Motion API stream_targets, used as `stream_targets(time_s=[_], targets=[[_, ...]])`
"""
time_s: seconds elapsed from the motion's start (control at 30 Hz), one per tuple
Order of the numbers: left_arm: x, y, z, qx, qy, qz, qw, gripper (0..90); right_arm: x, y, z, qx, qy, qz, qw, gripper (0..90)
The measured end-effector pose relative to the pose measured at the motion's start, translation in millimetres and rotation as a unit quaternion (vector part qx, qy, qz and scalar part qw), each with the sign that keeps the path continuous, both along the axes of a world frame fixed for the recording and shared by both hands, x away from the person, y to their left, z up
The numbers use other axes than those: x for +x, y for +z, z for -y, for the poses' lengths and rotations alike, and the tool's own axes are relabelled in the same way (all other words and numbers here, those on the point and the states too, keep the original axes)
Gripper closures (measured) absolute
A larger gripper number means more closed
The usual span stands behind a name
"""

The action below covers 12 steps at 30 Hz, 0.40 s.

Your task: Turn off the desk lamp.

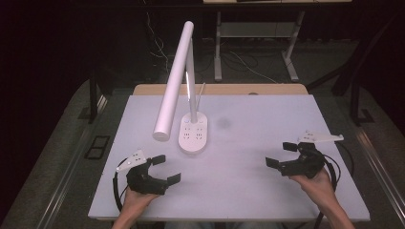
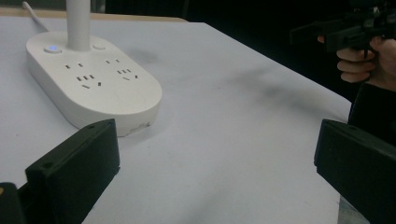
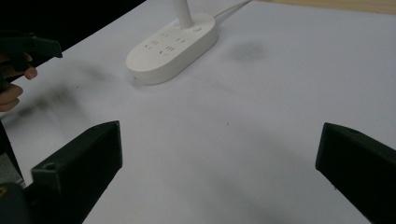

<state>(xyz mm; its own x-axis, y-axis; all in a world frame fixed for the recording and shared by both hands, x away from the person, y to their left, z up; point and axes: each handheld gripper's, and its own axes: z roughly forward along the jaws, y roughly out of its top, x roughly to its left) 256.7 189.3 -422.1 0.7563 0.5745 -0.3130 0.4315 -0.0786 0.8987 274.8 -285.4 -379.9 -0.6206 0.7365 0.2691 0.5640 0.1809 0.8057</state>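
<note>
Your left tongs [image 1: 165, 168] sit low at the near left of the white tabletop [image 1: 248, 138], held in your left hand [image 1: 136, 198], and their two black jaws stand wide apart with nothing between them. In the left gripper view those jaws rise at the bottom corners, with bare tabletop in the gap and the lamp base just beyond the left jaw.

Your right tongs [image 1: 279, 153] rest at the near right, gripped by your right hand [image 1: 317, 183], and they too are spread wide and hold nothing. In the right gripper view the jaws frame a stretch of bare tabletop, with the lamp base farther off toward the upper left.

The white desk lamp [image 1: 174, 81] stands left of the tabletop's middle, toward the far side, well apart from both tongs. Its oval base [image 1: 193, 133] lies flat on the surface and carries two groups of power sockets on its top. A small button [image 2: 53, 48] near the stem glows blue. A slim upright stem [image 1: 191, 93] rises from the far end of the base, and the long tubular lamp head slants down toward the near left, ending above the tabletop just left of the base. A white cord [image 3: 231, 8] runs from the back of the base toward the far edge.

A faint dark smudge [image 1: 223, 123] marks the tabletop just right of the base. Beyond the far edge, a strip of bare wood [image 1: 219, 89] shows.
</note>
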Motion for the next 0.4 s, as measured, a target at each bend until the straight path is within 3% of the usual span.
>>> stream_targets(time_s=[0.23, 0.4], targets=[[0.5, -0.6, 1.4, 0.003, -0.001, -0.001, 1.0000, 0.0, -24.2, -20.0, 14.4, 0.014, -0.019, 0.009, 0.9997, 0.6], [1.7, -1.1, 2.3, 0.004, -0.003, -0.003, 1.0000, 0.0, -32.4, -36.3, 20.4, 0.022, -0.030, 0.007, 0.9993, 0.6]])
